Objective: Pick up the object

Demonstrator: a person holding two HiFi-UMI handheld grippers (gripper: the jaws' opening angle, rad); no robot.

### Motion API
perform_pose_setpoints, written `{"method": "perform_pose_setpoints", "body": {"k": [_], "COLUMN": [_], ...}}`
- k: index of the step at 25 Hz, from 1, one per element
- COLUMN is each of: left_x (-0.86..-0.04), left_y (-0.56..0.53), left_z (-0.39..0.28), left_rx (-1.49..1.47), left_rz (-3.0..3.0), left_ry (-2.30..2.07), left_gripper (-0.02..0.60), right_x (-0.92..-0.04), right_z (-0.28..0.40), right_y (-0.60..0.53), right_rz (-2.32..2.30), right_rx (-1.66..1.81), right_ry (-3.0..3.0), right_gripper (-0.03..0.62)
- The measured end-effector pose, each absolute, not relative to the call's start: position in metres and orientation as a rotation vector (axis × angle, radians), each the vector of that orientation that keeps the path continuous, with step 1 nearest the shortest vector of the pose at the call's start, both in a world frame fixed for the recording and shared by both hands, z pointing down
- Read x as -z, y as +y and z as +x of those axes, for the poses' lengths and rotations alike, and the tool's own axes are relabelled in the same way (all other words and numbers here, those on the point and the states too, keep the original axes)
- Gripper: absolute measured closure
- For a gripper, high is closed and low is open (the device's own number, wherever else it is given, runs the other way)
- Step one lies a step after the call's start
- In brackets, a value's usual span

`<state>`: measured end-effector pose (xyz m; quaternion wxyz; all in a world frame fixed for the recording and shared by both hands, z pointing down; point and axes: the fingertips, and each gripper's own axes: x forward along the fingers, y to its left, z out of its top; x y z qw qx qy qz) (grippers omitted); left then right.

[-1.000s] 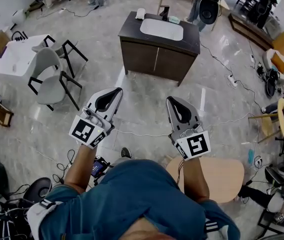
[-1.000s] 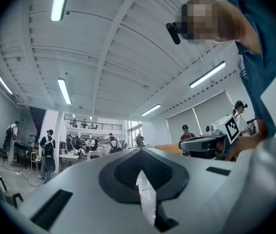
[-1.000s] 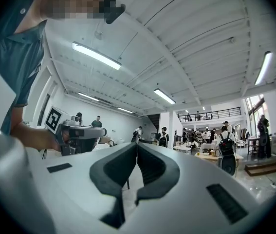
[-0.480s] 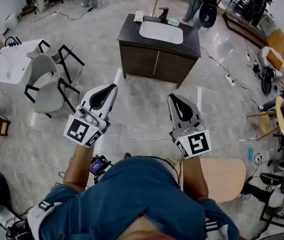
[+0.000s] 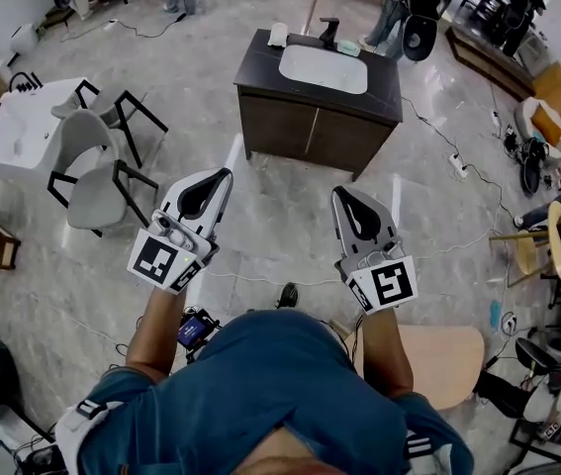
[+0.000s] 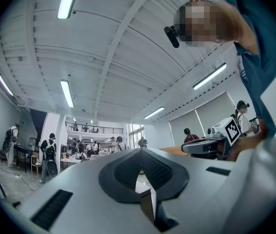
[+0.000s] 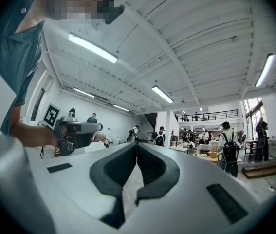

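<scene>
**Head view.** A dark bench [image 5: 260, 72] with a white basin [image 5: 323, 67] stands on the grey floor [image 5: 290, 216], top centre.
- On the bench top there is a black tap [image 5: 329, 31] behind the basin.
- A white item [image 5: 277, 34] sits at the back left corner, and a greenish item [image 5: 347, 47] lies just right of the tap.
- I cannot tell which of these is the task's object.
- The left gripper [image 5: 223, 177] and right gripper [image 5: 341, 198] are held side by side, well short of the bench. Both point toward it over the floor and touch nothing.
- Two chairs [image 5: 97, 171] and a white table [image 5: 18, 127] stand left of the bench.
- A tan stool [image 5: 448, 349] is near the person, well apart from the bench on its right side.

**Left gripper view.** The jaws are closed tip to tip with nothing between them. The view tilts up to ceiling lights [image 6: 68, 92], with people [image 6: 48, 155] far off. The other gripper shows at the right edge.

**Right gripper view.** The jaws meet at the tips and hold nothing. The left gripper shows at the left side, and there are distant people by the far wall.
</scene>
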<state>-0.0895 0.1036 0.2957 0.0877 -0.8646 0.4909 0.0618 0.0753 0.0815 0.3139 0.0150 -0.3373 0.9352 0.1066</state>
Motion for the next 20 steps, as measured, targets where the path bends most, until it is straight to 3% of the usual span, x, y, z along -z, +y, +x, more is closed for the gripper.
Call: {"method": "perform_pose_setpoints", "body": {"k": [20], "left_x": [-0.303], "left_y": [-0.011], "left_z": [-0.05], "left_rx": [-0.135], "left_rz": [-2.529], "left_ry": [1.551], "left_gripper": [0.577], "right_x": [-0.32], "right_z": [0.104], "right_y": [-0.047], "right_rz": [-0.919], "right_rx": [-0.301], "right_ry": [2.944], "right_gripper": [0.579]}}
